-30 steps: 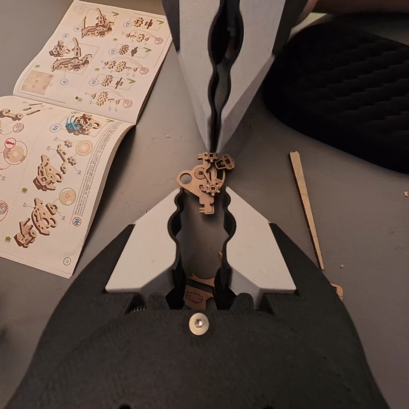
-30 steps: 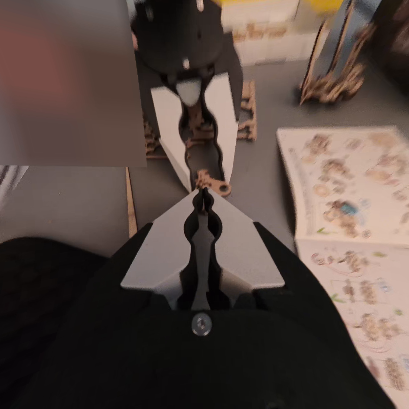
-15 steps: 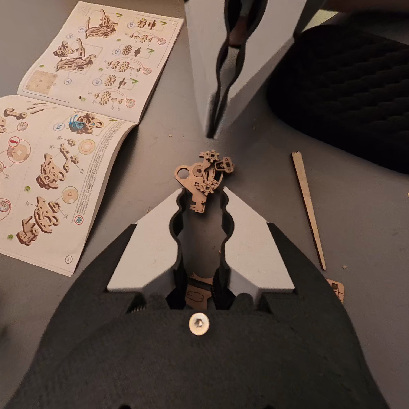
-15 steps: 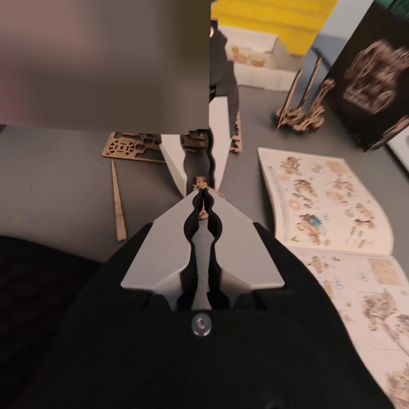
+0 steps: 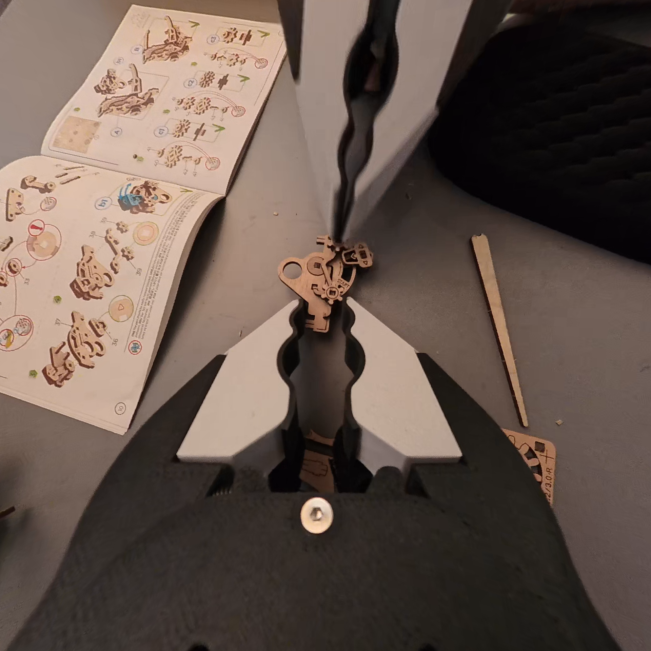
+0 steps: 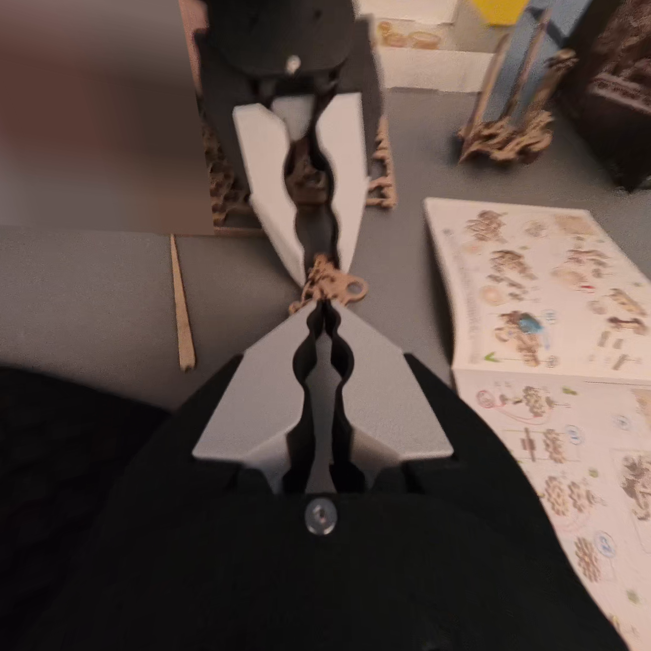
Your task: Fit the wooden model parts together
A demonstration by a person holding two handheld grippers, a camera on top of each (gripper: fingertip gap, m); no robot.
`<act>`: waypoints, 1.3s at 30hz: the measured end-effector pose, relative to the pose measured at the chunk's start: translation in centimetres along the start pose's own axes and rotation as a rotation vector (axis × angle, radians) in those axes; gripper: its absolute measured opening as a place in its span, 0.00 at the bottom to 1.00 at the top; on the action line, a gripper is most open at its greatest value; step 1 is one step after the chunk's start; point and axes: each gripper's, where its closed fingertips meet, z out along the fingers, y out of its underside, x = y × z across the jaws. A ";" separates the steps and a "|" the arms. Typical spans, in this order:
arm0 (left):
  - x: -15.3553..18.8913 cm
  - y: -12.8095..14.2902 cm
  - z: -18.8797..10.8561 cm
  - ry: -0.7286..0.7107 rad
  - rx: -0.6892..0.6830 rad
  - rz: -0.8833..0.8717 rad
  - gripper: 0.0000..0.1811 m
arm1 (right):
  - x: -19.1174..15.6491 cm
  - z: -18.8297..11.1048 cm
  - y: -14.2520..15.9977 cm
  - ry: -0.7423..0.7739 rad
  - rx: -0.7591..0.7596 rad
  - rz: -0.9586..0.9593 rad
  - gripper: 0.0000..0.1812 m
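Now two tongs [image 5: 321, 305] [image 6: 323, 305] meet one wooden assembly [image 5: 322, 278].

The model part [image 5: 322, 281] is tan wood with darker brown laser-cut edges, lying on a plain grey table [image 5: 440, 281]. At ten o'clock the booklet [image 5: 105, 211] is cream, printed with brown figures plus red, blue and green marks. At two o'clock the black pad [image 5: 563, 141] is quilted; the gripper fingers [image 5: 253, 387] are pale grey on black bodies.

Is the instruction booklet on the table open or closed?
Open. The instruction booklet lies spread flat on the grey table, two illustrated pages showing, with its fold between them.
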 end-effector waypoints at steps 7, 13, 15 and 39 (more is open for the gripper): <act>0.0 0.0 0.0 0.000 -0.001 -0.004 0.10 | 0.1 -0.5 -1.0 0.026 0.014 -0.045 0.00; -0.2 0.2 -0.2 -0.006 -0.009 -0.004 0.10 | -0.2 -0.5 -1.3 0.024 0.037 -0.043 0.00; -0.2 0.2 -0.2 -0.004 -0.007 -0.010 0.10 | -0.2 -1.4 -3.2 0.091 0.110 -0.140 0.00; 0.1 1.0 -1.0 0.037 -0.053 -0.040 0.10 | -0.5 0.5 -1.9 0.093 0.003 -0.148 0.00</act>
